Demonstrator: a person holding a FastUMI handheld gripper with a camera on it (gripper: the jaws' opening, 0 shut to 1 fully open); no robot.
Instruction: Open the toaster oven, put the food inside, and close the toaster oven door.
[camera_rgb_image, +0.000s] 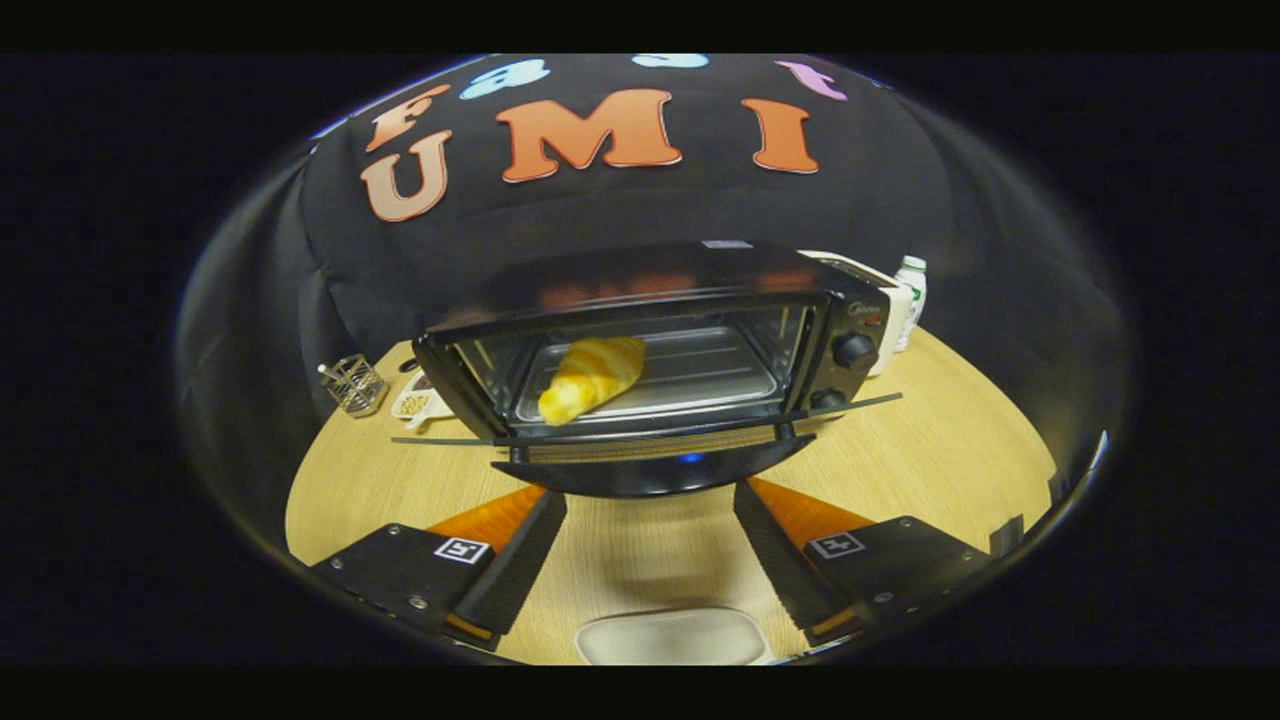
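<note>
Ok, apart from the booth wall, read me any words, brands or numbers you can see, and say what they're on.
Toaster oven, mark above its knobs: too blurred to read.
Bottle label: too small to read.
Hand-held gripper, open and empty just short of the lowered door: square coded markers on its fingers, no words.
Nothing else is legible.

small brand mark on toaster oven (700, 340) panel, illegible, fingers' square markers unreadable
</note>
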